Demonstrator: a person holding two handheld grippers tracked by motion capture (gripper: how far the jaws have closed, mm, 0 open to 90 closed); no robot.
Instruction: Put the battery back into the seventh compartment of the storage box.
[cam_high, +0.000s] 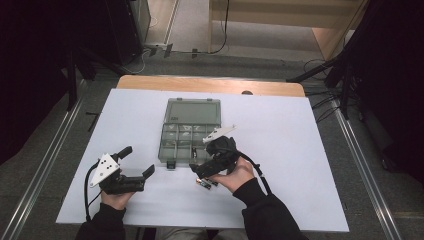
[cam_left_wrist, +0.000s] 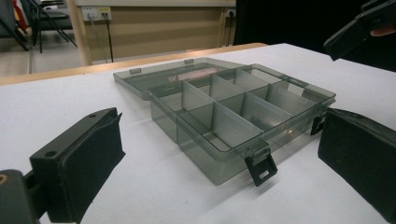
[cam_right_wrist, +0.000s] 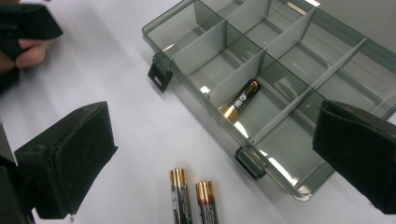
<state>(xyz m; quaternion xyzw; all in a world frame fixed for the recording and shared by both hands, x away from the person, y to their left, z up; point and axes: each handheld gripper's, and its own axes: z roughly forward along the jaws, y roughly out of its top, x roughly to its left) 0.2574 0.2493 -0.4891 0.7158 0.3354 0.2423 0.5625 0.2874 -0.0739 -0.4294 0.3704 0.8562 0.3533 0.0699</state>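
the compartment box (cam_high: 190, 137) lies on the white table (cam_high: 300, 150), near the middle, with its clear lid (cam_high: 194, 110) folded flat open on the far side. two black latches hang from the front wall of the box.

one battery (cam_right_wrist: 242, 101) lies inside a front compartment of the box, tilted against a divider. two more batteries (cam_right_wrist: 192, 203) lie side by side on the table just in front of the box, apart from its wall; in the high view they sit just below the right tongs.

the right tongs (cam_high: 204, 172) are held above the table at the front right corner of the box. the jaws are spread wide, with nothing between the pads; the right gripper view shows the two loose batteries and the box front between the jaws, farther off.

the left tongs (cam_high: 137, 165) are held low over the table, to the left of the box and near its front, well apart from the right tongs. the jaws are spread and hold nothing; they point toward the box.
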